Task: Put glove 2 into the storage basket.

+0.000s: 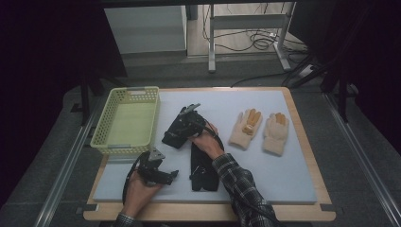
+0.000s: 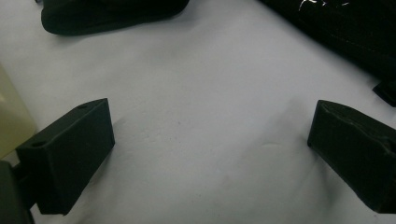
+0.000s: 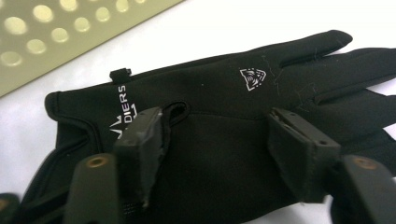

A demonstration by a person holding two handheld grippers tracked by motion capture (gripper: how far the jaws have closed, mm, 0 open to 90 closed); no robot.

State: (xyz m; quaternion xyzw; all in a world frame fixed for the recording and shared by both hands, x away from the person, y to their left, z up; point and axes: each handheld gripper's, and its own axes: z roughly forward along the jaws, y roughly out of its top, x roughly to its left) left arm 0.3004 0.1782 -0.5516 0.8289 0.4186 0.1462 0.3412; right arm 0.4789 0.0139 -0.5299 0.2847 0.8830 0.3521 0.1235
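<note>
Two black gloves lie on the white mat (image 1: 265,175). One black glove (image 1: 171,138) with a white logo (image 3: 252,78) lies by the basket, seen close in the right gripper view (image 3: 299,70). My right gripper (image 1: 182,126) (image 3: 215,121) hangs low over its cuff end, jaws apart; a raised fold of fabric sits against the left jaw. The other black glove (image 1: 204,166) lies nearer the front edge. My left gripper (image 1: 168,175) (image 2: 210,140) rests low at the front left, open, with only bare mat between its jaws.
A pale yellow perforated basket (image 1: 126,120) (image 3: 56,32) stands at the left edge of the mat. Two cream gloves with tan fingers (image 1: 246,128) (image 1: 275,133) lie side by side at the right. Wooden table edging (image 1: 307,142) frames the mat.
</note>
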